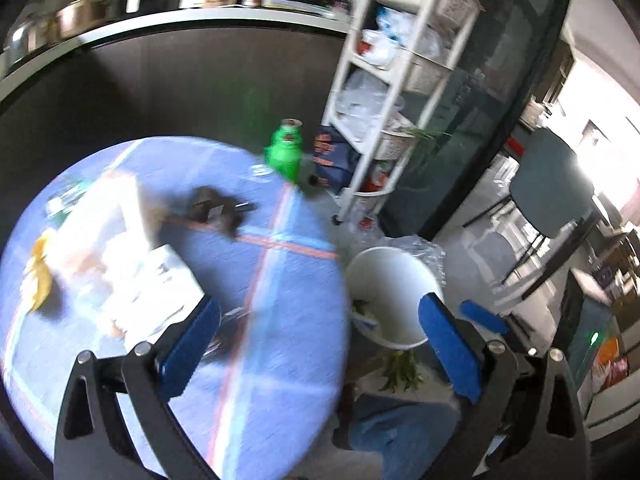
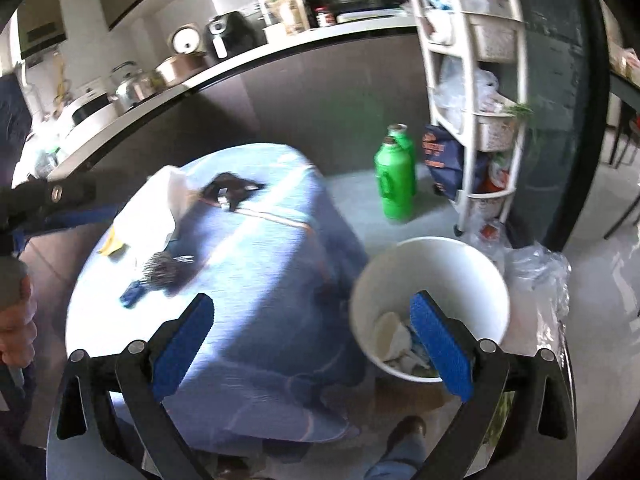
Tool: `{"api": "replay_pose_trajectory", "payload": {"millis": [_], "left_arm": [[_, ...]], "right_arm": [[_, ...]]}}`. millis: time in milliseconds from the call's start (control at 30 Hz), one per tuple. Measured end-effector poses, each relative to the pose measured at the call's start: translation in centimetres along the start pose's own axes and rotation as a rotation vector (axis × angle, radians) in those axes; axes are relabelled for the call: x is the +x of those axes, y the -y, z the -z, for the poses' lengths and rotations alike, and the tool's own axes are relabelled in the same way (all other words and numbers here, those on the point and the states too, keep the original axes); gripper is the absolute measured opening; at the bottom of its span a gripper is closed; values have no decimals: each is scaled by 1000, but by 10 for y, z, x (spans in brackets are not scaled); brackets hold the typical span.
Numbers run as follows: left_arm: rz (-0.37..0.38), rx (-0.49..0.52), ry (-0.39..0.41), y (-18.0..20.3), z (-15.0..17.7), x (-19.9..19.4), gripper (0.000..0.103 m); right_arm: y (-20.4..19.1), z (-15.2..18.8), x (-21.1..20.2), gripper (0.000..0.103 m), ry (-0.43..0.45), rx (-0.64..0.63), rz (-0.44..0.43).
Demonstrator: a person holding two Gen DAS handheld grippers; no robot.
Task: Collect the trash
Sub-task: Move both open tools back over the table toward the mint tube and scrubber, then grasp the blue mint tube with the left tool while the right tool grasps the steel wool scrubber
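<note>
A white bin (image 1: 394, 280) (image 2: 436, 276) stands on the floor just right of the round table (image 1: 280, 280) (image 2: 260, 280), which wears a blue cloth. Crumpled trash (image 2: 394, 340) lies in the bin's bottom. On the table lie a banana peel (image 1: 38, 276) (image 2: 110, 246), white paper packaging (image 1: 120, 248) (image 2: 156, 208), a dark wrapper (image 1: 216, 208) (image 2: 230, 190) and a wire scrubber (image 2: 160, 272). My left gripper (image 1: 320, 312) is open and empty, straddling the table edge and the bin. My right gripper (image 2: 312, 304) is open and empty, its right finger over the bin.
Two green bottles (image 2: 394, 176) (image 1: 286, 148) stand on the floor beyond the table. A white shelf cart (image 2: 476, 80) (image 1: 392, 80) and a clear plastic bag (image 2: 536, 264) flank the bin. Green scraps (image 1: 400, 368) lie by its base. A person's shoe (image 2: 408, 428) is below.
</note>
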State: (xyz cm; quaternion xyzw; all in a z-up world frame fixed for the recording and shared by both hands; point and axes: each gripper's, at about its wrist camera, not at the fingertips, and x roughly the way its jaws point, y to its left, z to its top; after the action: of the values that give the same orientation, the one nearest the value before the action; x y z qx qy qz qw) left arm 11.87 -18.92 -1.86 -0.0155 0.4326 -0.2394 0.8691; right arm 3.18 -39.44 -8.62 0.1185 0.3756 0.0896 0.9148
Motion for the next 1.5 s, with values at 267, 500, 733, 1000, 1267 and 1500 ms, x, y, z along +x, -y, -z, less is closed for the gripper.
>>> {"api": "replay_pose_trajectory", "payload": {"millis": [267,500,733,1000,1267,1500], "left_arm": [[-119,-133,14,-90,44,-49,99],[-138,-204,34,-140,66,-63,99],[-136,-210,30,-165,79,-67,97],[-64,-221,1,-184,90,-65,78],[12,-185,-44,-178,90,-47,62],[69,-158,-86,-168,82,-12,47]], "right_arm": [[-61,-3,-14,95,120,-72,-146],[-111,-14,6,95,7,-177,-144],[-142,-16,47,94,-117,-200,-139],[-164,-19,91,66,-192,-245,-120],[-165,-17,125,52,-224,-239,-90],[-154,-12,125,27,-215,-230,-106]]}}
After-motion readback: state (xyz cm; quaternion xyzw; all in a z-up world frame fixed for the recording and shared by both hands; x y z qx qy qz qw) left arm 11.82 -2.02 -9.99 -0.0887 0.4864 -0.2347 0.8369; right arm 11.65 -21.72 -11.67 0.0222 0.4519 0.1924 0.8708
